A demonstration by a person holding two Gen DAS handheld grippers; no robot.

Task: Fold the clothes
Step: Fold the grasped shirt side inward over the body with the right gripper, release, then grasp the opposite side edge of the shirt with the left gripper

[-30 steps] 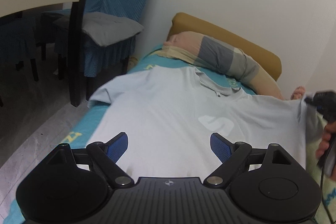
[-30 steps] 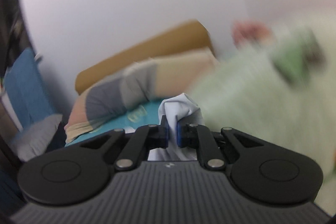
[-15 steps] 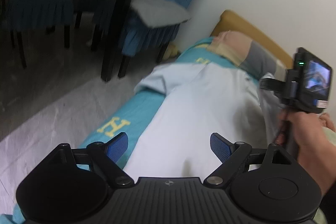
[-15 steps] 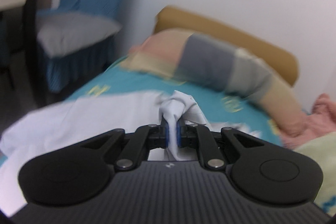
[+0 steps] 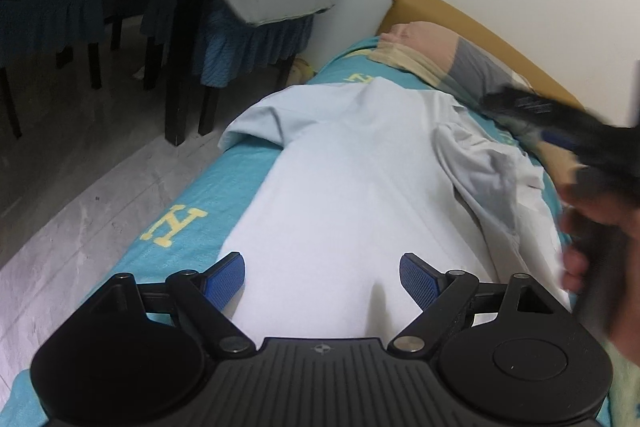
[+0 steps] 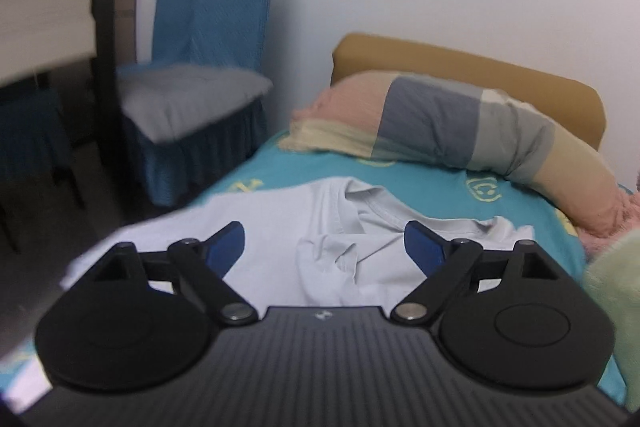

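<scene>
the bed [image 5: 224, 183], under a teal sheet with yellow marks, runs from the lower left of the left wrist view up to the striped pillow [image 5: 452, 55] at upper right. a pale blue t-shirt [image 5: 340, 187] lies on it lengthwise, filling the middle of that frame. its right sleeve side is turned inward over the body in a loose, rumpled flap [image 5: 484, 163] at right of centre, while the other sleeve [image 5: 256, 123] hangs off the bed edge at centre left. in the right wrist view the shirt's collar [image 6: 368, 203] sits mid frame.

i judge the cloth light, thin and limp: it will sag and bunch, so pinch it at a hem, a shoulder seam or a sleeve edge, not mid-panel.

the left claw [image 5: 322, 273] is spread wide over the shirt's lower part, holding nothing. the right claw [image 6: 325, 241] is also spread apart and empty, hovering by the bunched flap.
</scene>
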